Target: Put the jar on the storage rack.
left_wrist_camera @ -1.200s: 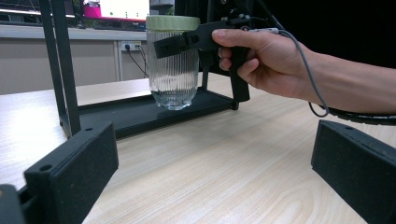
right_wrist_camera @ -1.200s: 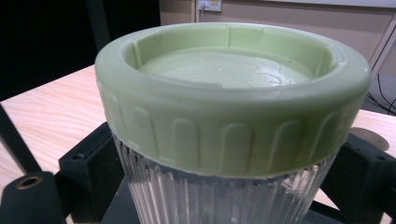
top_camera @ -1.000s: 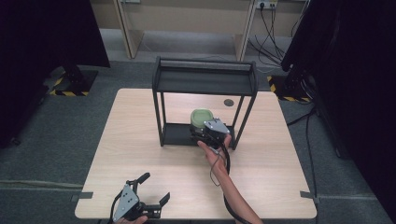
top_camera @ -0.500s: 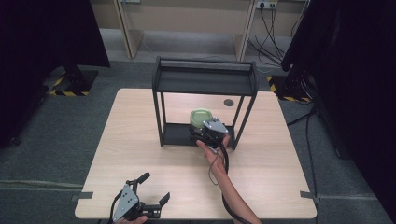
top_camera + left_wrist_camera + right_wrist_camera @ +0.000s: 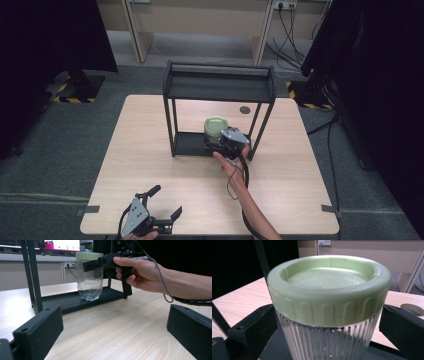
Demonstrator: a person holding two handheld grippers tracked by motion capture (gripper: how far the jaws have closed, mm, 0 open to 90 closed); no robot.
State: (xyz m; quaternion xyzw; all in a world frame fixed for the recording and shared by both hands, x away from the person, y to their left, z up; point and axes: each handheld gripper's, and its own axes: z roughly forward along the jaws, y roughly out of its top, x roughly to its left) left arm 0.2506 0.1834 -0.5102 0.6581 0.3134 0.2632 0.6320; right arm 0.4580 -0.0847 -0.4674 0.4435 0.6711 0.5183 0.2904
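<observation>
A ribbed glass jar (image 5: pixel 89 281) with a pale green screw lid (image 5: pixel 329 287) stands upright on the bottom tray (image 5: pixel 67 301) of a black metal rack (image 5: pixel 220 82). The rack sits on a light wooden table (image 5: pixel 150 155), toward the table's far edge and about midway between its left and right edges. Within the rack, the jar is toward the right end of the tray, near the tray's front edge.

The right gripper (image 5: pixel 220 143) reaches in from the front side of the rack, held by the person's right hand (image 5: pixel 140 272). Its two black jaws stand on either side of the jar just under the lid. In the right gripper view the left jaw lies against the glass, or very nearly so, and the right jaw sits just beside it with a thin gap showing, so the jaws are apart around the jar rather than pressed onto it. A grey cable (image 5: pixel 162 280) trails from this gripper past the wrist.

The left gripper (image 5: pixel 165 207) is near the table's front edge, left of the middle, well apart from the rack. Its jaws are spread wide with nothing between them, and bare tabletop shows in the gap.

A small dark round disc (image 5: pixel 244 109) lies on the table just beyond the rack's right side, toward the far right corner.
</observation>
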